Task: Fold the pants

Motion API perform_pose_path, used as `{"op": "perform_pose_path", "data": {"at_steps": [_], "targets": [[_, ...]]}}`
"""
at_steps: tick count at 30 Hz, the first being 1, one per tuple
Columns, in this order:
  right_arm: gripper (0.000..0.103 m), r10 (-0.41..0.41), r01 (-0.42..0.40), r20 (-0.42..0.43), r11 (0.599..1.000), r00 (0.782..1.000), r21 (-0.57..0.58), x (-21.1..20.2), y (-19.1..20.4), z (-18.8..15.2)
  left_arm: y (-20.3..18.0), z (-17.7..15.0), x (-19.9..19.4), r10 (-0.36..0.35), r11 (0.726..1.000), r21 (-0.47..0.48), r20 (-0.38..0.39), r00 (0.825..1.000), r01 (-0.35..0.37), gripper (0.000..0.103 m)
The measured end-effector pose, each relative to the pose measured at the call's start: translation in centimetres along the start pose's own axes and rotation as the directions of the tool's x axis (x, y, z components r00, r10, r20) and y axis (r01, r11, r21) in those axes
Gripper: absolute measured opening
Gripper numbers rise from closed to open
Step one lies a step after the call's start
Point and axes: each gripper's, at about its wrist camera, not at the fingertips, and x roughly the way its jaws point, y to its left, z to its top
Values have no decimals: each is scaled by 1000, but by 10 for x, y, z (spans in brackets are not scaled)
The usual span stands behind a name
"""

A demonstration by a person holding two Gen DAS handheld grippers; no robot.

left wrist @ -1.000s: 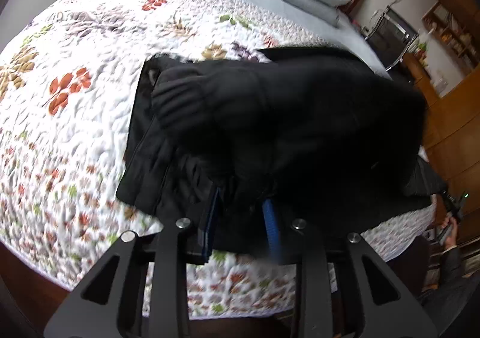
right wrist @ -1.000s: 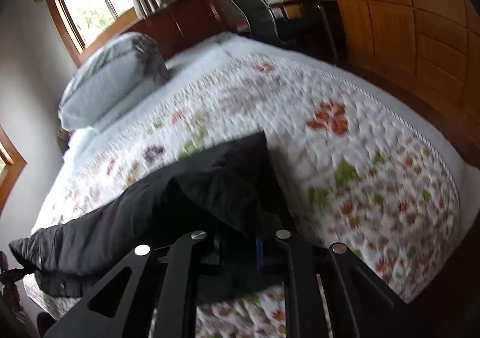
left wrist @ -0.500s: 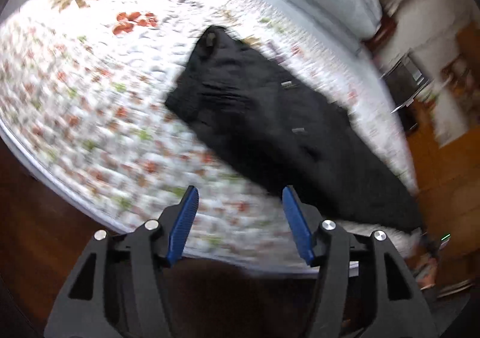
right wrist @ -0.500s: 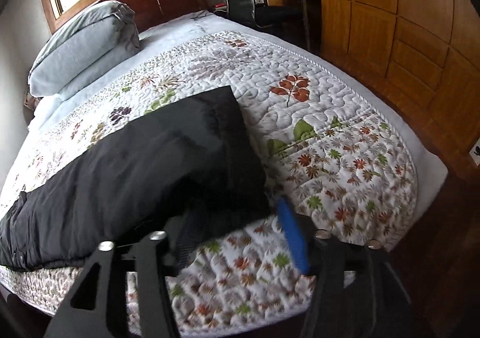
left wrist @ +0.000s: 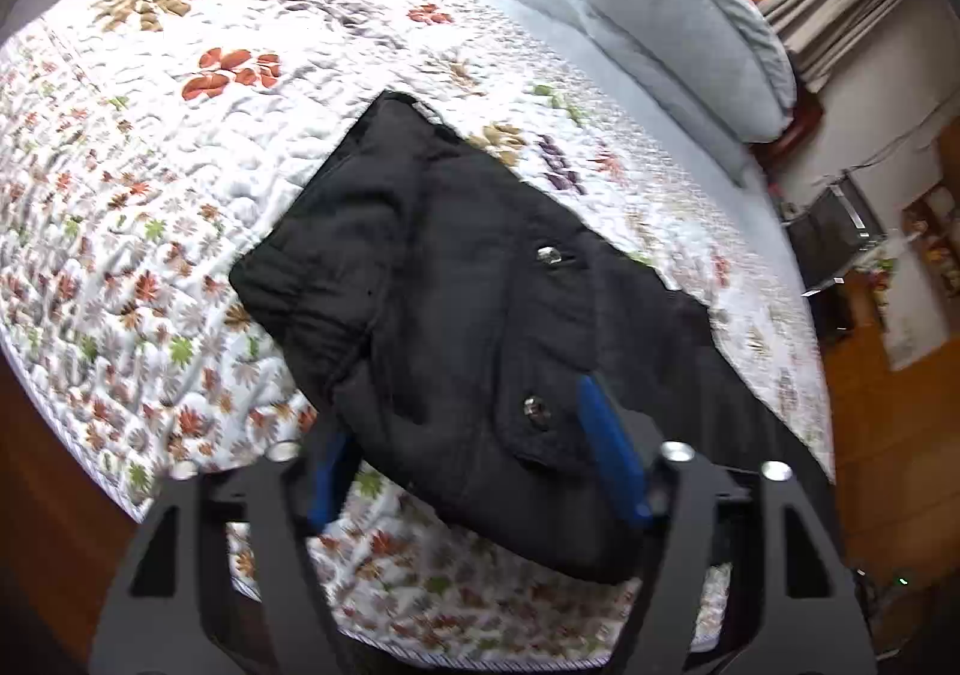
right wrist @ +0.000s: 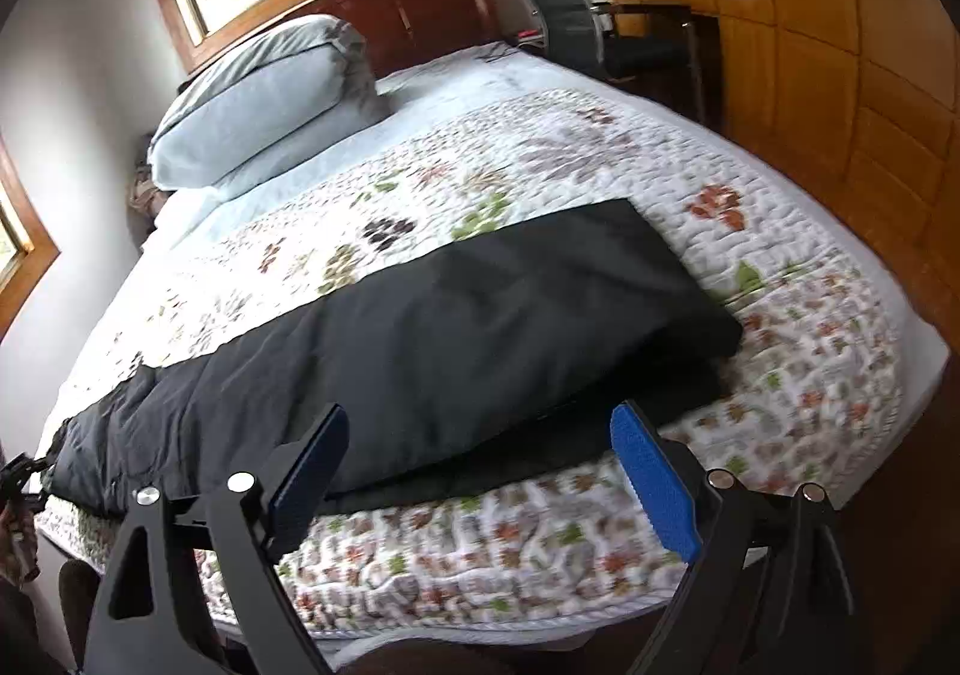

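Observation:
The black pants (left wrist: 456, 303) lie folded lengthwise along the near edge of the floral quilt (left wrist: 150, 147). In the left wrist view the waist end with two metal snaps lies between the fingers of my left gripper (left wrist: 468, 453). Its jaws are wide open, one on each side of the waist, and the left pad is partly hidden by cloth. In the right wrist view the pants (right wrist: 456, 327) stretch leftwards, with the leg end at the right. My right gripper (right wrist: 480, 471) is open and empty, just in front of the leg end.
The bed has a grey pillow (right wrist: 264, 93) and a dark wooden headboard (right wrist: 420, 21) at the far end. A black chair (right wrist: 570, 15) and wooden cabinets (right wrist: 840, 45) stand to the right. The bed edge and wooden floor (left wrist: 36, 525) lie close below both grippers.
Both grippers let go of the pants, which now lie flat on the quilt. The left gripper drew back and has come in again over the waist end; the right has opened wide and backed off.

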Motion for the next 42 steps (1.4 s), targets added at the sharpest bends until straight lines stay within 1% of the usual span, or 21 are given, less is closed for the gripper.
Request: {"op": "perform_pose_path", "data": {"at_steps": [1, 3, 6, 10, 11, 13, 15, 16, 19, 21, 24, 26, 27, 28, 30, 32, 34, 36, 38, 40, 42], "targets": [[90, 11, -11, -10, 1000, 1000, -5, 4, 4, -3, 2, 1, 1, 9, 1000, 6, 5, 1000, -9, 49], [90, 13, -13, -23, 1000, 1000, -1, 9, 7, -8, 8, 7, 3, -3, 1000, -15, 11, 1000, 3, 28], [90, 37, -34, -37, 997, 999, 66, 17, -1, -14, 12, 12, -5, -37, 999, -25, 53, 998, 38, 17], [90, 51, -48, -14, 981, 999, 189, 15, -26, -16, 3, 8, -2, 47, 991, 116, 92, 995, -58, 15], [90, 48, -43, -15, 974, 999, 221, 15, -34, -16, 9, 6, 10, 88, 988, 122, 66, 994, -95, 15], [90, 40, -33, -18, 960, 999, 278, 16, -49, -17, 19, 1, 26, 112, 987, 115, 29, 993, -114, 18], [90, 44, -37, -12, 944, 999, 327, 15, -62, -18, 20, -2, 27, 110, 986, 122, 53, 993, -116, 18], [90, 58, -53, -1, 933, 998, 356, 14, -70, -19, 18, -2, 23, 110, 985, 125, 68, 992, -118, 19], [88, 115, -122, 44, 890, 992, 439, 14, -89, -19, 12, -3, 5, 154, 977, 129, 117, 981, -169, 35], [85, 147, -156, 57, 862, 988, 482, 18, -98, -15, 7, -5, -10, 209, 961, 154, 147, 967, -231, 57], [85, 160, -171, 63, 865, 985, 472, 23, -99, -7, -2, -10, -42, 303, 923, 165, 248, 920, -348, 74], [85, 179, -191, 71, 855, 981, 482, 28, -100, -2, -9, -13, -62, 325, 912, 148, 304, 895, -382, 78], [84, 183, -195, 71, 849, 980, 492, 32, -101, 0, -14, -16, -71, 297, 923, 145, 323, 899, -357, 79], [77, 183, -190, 63, 840, 981, 508, 37, -102, 3, -19, -17, -75, 271, 932, 145, 328, 905, -332, 81], [56, 181, -179, 48, 836, 982, 519, 47, -104, 6, -38, -19, -74, 192, 952, 171, 313, 930, -254, 89], [31, 164, -146, 13, 839, 986, 524, 57, -104, 10, -58, -21, -64, 145, 953, 219, 278, 950, -210, 89], [23, 169, -149, 8, 847, 986, 511, 60, -100, 15, -73, -27, -50, 102, 946, 276, 247, 964, -171, 89], [20, 182, -177, 36, 861, 983, 478, 54, -93, 22, -87, -30, -27, 103, 931, 326, 197, 975, -164, 89], [20, 260, -285, 117, 852, 958, 440, 40, -86, 31, -93, -33, -3, 106, 919, 367, 131, 986, -147, 90], [20, 294, -324, 136, 842, 946, 432, 36, -86, 33, -91, -32, 15, 143, 912, 374, 89, 986, -166, 89], [20, 260, -272, 88, 853, 961, 446, 42, -93, 29, -87, -32, 30, 181, 908, 373, 67, 981, -193, 90]]}}
